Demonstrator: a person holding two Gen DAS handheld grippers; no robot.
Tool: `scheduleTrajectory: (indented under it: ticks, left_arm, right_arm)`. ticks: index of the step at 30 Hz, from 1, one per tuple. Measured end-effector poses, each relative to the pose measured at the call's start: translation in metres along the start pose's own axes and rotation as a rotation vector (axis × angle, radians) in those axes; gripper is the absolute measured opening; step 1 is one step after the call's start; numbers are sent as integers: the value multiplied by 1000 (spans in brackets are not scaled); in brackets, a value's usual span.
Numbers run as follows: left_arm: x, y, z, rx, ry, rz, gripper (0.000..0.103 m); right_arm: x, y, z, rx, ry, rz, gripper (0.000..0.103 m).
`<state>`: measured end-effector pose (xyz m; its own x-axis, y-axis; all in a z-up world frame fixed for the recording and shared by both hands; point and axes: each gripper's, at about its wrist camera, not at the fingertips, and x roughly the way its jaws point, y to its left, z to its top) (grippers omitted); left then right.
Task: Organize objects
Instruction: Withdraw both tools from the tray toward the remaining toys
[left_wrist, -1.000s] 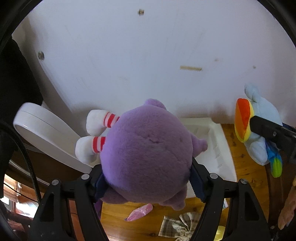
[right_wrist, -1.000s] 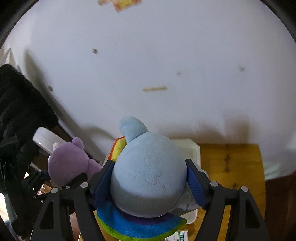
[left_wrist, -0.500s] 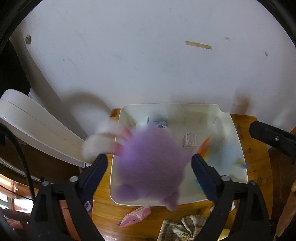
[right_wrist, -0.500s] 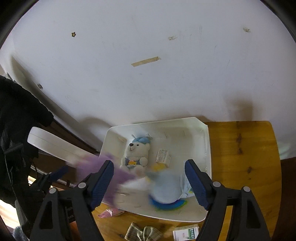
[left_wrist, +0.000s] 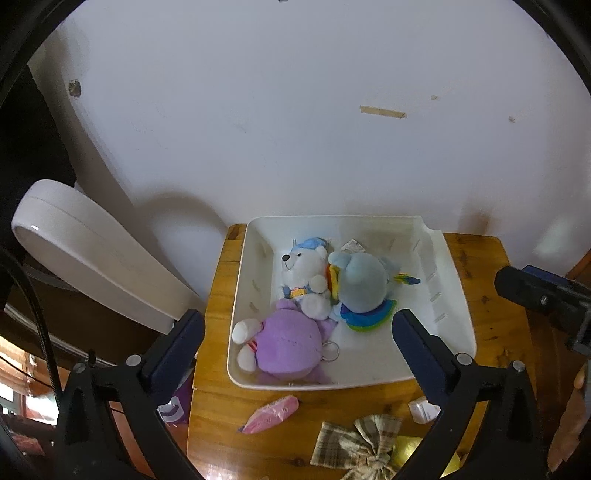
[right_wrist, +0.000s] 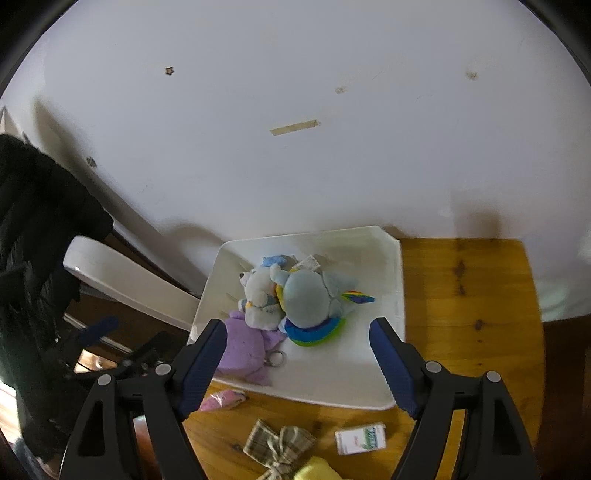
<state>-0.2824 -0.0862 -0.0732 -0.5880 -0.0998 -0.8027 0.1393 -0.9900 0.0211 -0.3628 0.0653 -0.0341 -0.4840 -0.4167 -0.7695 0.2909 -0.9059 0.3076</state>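
Purple plush below gaping left tool

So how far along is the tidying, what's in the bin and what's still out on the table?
Done: the purple plush, white bear and blue rainbow plush lie in the white bin. In hand: nothing; the left gripper and right gripper are open. Left on the table: pink packet, plaid pouch, small box.

purple plush | blue rainbow plush | white bear | touching, in white bin
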Motion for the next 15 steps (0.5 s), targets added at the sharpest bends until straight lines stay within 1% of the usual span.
scheduleTrajectory:
  ticks: [8,15]
  left_arm:
    - [-49,-2,-8,16,-40,8,102]
    - [-94,-8,-18,43,-82,5,102]
  right_arm:
    - [-60,12,-18,-84,-75,-35,80]
    - [-104,15,-36,-124,-126,-44,80]
